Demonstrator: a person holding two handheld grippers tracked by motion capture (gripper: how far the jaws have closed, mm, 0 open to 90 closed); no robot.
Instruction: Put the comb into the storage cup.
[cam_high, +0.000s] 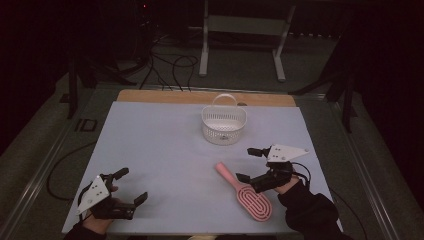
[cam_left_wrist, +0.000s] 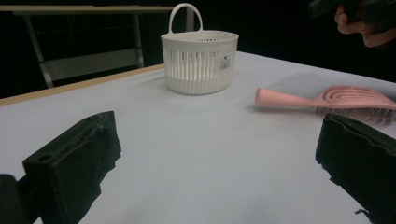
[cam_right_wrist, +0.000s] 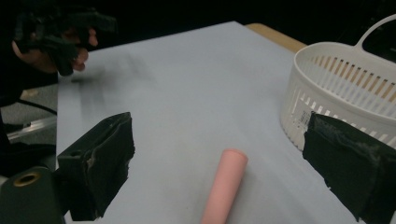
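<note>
A pink hairbrush (cam_high: 246, 193) lies flat on the pale blue table cover, handle toward the middle, head near the front right. A white slotted basket (cam_high: 223, 122) with a hoop handle stands upright at the back centre. My right gripper (cam_high: 248, 164) is open just right of the brush handle, which lies between its jaws in the right gripper view as a pink handle (cam_right_wrist: 224, 189) below the jaw line. My left gripper (cam_high: 131, 186) is open at the front left, empty. The left gripper view has the basket (cam_left_wrist: 200, 60) and the hairbrush (cam_left_wrist: 327, 100) ahead.
The blue cover (cam_high: 165, 150) spans the wooden table (cam_high: 150, 96). Beyond the far edge are a white metal frame (cam_high: 205, 45) and cables on a dark floor (cam_high: 175, 65). The other hand (cam_right_wrist: 51, 37) shows far off in the right gripper view.
</note>
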